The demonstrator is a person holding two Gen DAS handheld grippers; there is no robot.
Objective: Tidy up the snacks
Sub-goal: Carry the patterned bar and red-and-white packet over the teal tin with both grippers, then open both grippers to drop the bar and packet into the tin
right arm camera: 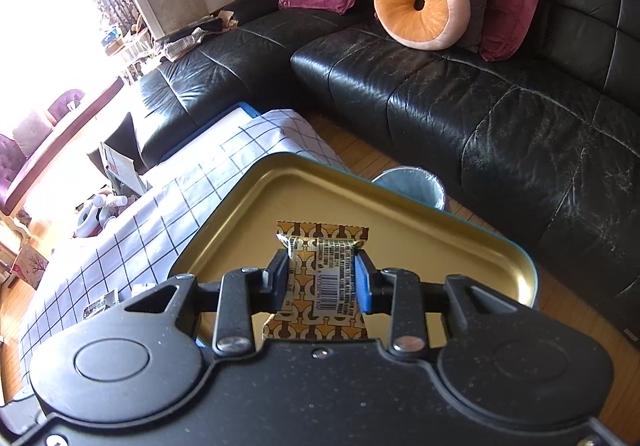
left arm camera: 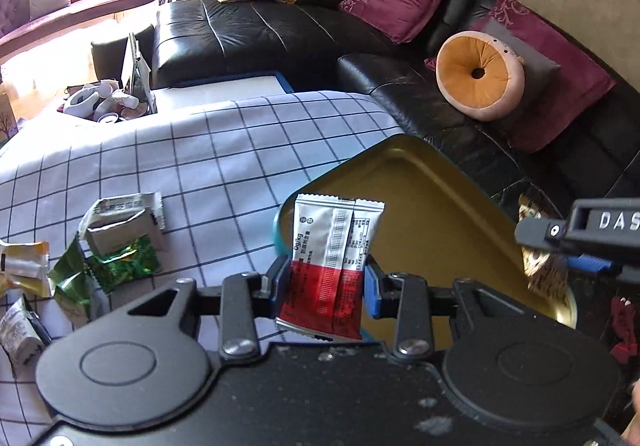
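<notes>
A red-and-white sachet (left arm camera: 330, 270) is pinched mid-body by the left gripper (left arm camera: 326, 282), a brown-patterned packet (right arm camera: 322, 278) by the right gripper (right arm camera: 322, 278) — both judged light, crinkly, easily crushed — over the gold tin (right arm camera: 420, 206).

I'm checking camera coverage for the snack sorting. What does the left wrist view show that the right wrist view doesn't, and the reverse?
Only the left wrist view shows the red-and-white packet in the left gripper and the loose snack pile on the checked cloth. Only the right wrist view shows the bin on the floor and the full barcode side of the brown patterned packet in the right gripper. Both show the gold tin tray and black sofa.
</notes>
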